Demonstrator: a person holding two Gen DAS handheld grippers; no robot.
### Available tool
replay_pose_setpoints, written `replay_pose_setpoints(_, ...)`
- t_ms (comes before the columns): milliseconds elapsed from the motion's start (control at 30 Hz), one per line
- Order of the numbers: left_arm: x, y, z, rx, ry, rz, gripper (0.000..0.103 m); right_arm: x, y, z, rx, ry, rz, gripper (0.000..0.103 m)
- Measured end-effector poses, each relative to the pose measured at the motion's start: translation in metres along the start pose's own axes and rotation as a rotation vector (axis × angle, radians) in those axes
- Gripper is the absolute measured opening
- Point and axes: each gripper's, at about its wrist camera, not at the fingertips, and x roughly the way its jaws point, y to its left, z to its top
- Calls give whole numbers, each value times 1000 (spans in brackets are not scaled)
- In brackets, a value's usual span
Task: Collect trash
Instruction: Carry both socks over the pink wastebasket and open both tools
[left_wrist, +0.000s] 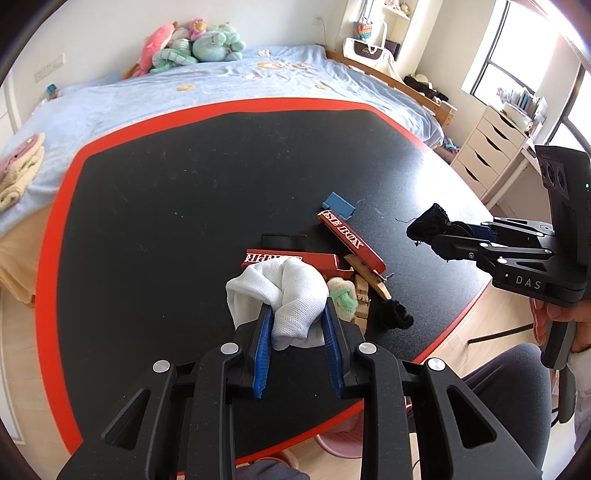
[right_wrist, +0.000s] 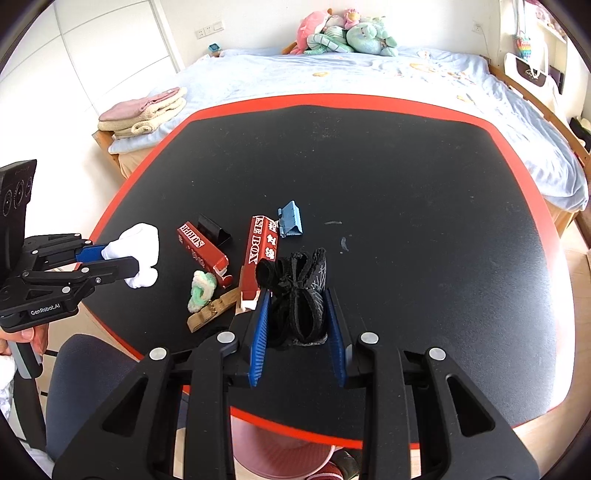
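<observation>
Both grippers loaded above the black table (left_wrist: 184, 192).

The left gripper (left_wrist: 297, 317) is clamped narrow on a white cloth wad (left_wrist: 284, 291), just near-side of the red boxes (right_wrist: 258, 251). The right gripper (right_wrist: 297, 306) is clamped narrow on a black fabric bundle (right_wrist: 299, 291), right of those boxes. A green fuzzy scrap (right_wrist: 201, 290) and blue clip (right_wrist: 290, 218) lie beside the boxes.

Sunlit bedroom: blue bed (left_wrist: 221, 85), white drawers (left_wrist: 487, 147).
</observation>
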Motion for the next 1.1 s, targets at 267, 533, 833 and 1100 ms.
replay_pose_setpoints(267, -27, -27, -22, 58, -31, -15, 26, -47, 18, -34, 0, -53, -24, 29)
replay_pose_setpoints(533, -43, -54, -46, 100, -45, -50, 26, -70, 35, -87, 4, -46, -32, 29)
replay_pose_setpoints(833, -39, -80, -72, 138, -9, -99, 26, -80, 46, -137, 27, 1, -25, 29)
replay_pose_setpoints(1100, -32, -101, -100, 161, 41, -143, 26, -78, 50, -167, 55, 41, -6, 29)
